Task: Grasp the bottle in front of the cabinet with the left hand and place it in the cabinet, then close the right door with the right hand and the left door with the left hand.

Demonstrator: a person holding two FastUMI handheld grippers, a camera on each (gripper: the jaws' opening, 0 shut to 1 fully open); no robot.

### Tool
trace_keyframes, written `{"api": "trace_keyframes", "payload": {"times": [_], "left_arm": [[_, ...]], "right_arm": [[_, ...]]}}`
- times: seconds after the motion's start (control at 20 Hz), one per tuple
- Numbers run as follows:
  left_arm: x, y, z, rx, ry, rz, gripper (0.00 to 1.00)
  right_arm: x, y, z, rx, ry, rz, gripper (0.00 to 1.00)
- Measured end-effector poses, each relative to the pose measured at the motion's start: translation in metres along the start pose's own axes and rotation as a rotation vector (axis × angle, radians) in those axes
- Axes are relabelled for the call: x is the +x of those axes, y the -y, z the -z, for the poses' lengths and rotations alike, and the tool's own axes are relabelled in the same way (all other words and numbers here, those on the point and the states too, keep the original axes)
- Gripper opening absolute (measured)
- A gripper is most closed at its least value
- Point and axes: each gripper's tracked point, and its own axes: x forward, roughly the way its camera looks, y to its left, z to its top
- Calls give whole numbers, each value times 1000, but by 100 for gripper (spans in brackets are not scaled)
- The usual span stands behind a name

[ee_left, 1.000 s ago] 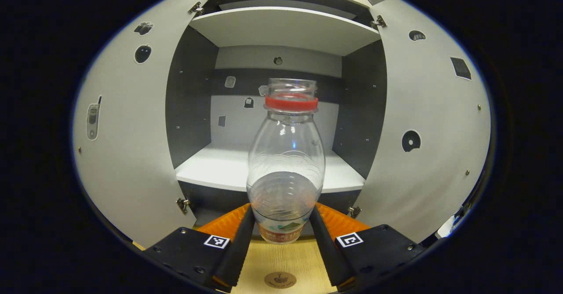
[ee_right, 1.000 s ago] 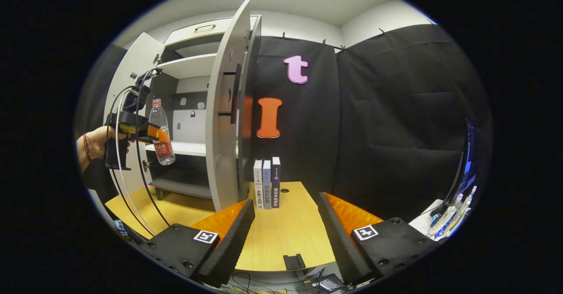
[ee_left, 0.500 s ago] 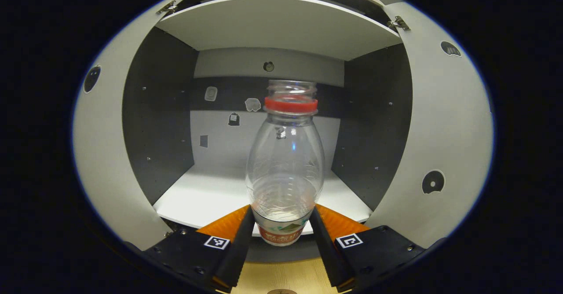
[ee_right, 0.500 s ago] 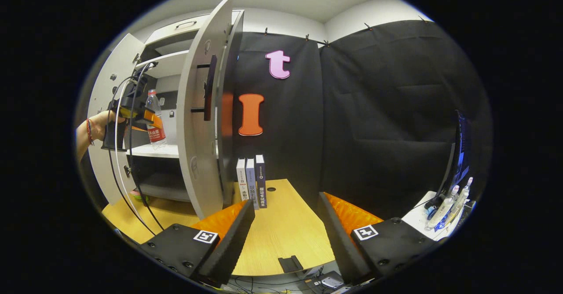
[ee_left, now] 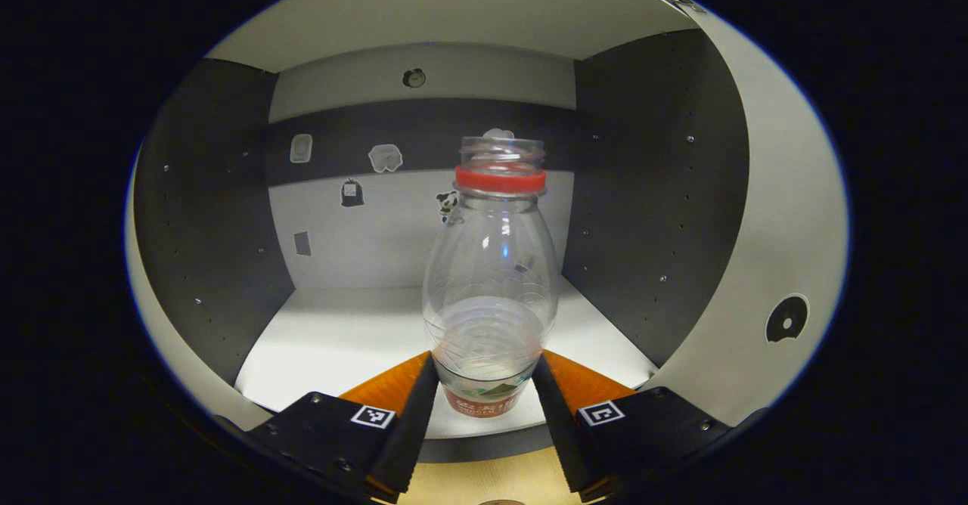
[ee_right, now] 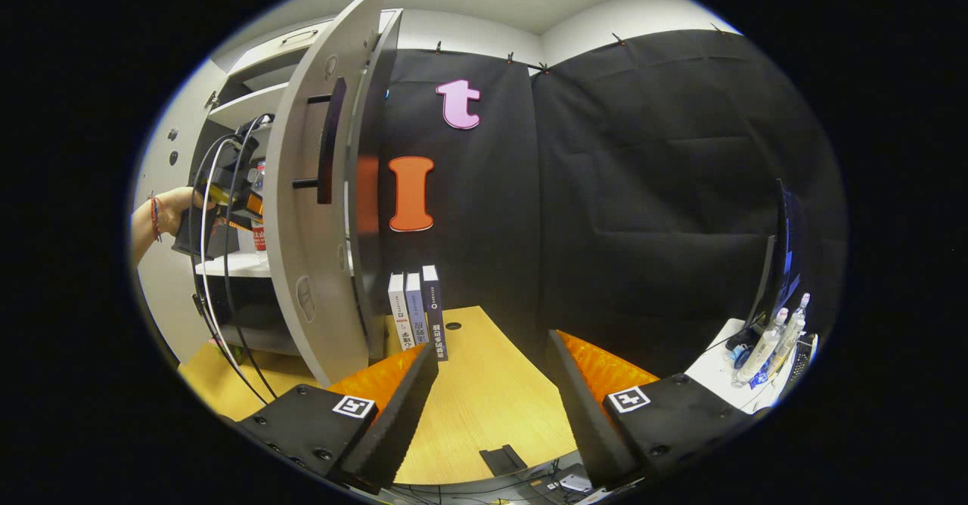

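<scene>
Staged recording booth, not a lived-in home. Black cloth wall (ee_right: 643, 187) clipped along its top edge under a plain white ceiling. Grey cabinet (ee_right: 302, 210) stands on a wooden table (ee_right: 484, 391), sticker markers dotted on its back panel (ee_left: 378, 225). Three books (ee_right: 414, 316) upright; monitor (ee_right: 779, 263) and spray bottles (ee_right: 764, 342) on a side desk.

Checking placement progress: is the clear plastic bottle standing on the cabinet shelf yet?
Cannot tell. The clear plastic bottle with a red neck ring is upright, clamped in the left tool over the white shelf; its base is hidden.
</scene>
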Motion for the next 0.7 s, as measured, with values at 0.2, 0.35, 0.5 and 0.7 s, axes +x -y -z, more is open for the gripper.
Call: {"api": "trace_keyframes", "payload": {"times": [0.2,0.35,0.5,0.7], "left_arm": [[9,2,2,-5,-16,7,75],[14,5,2,-1,-18,17,78],[13,5,2,-9,-18,12,80],[3,6,-2,-29,10,16,95]], "right_arm": [[4,3,0,-4,4,20,96],[3,3,2,-2,-5,24,96],[2,4,3,-1,-5,26,96],[0,8,1,-4,-1,24,96]]}}
